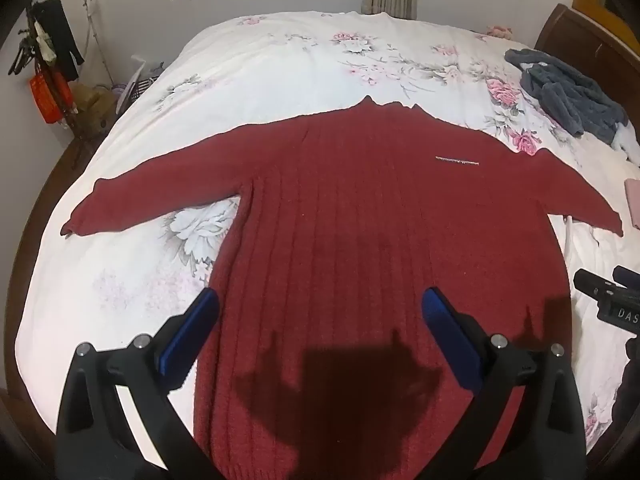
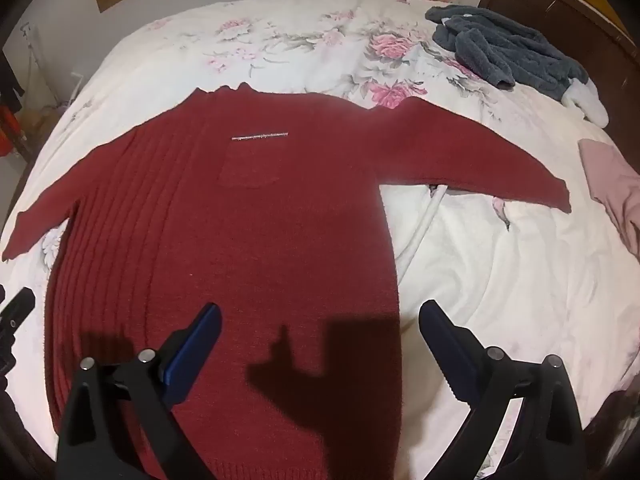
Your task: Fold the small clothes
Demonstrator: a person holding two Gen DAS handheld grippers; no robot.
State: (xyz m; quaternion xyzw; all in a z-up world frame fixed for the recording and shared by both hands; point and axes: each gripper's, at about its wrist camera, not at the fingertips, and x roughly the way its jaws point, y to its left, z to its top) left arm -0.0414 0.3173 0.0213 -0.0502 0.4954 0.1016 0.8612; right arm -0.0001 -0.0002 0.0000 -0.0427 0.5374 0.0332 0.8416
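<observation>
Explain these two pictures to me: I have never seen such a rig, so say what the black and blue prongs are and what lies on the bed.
The prongs are hand-held two-finger grippers, each with a camera looking along its blue fingers. One picture is from the left gripper, the other from the right gripper. Both are open and hold nothing. Below them a red sweater lies flat on a floral bed cover, sleeves spread. A dark grey fleece garment and a pink cloth lie toward the right.

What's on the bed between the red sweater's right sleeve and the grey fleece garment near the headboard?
Only bare floral bedspread; nothing lies between the dark red knit sweater and the grey fleece garment, clearest in the right wrist view.
</observation>
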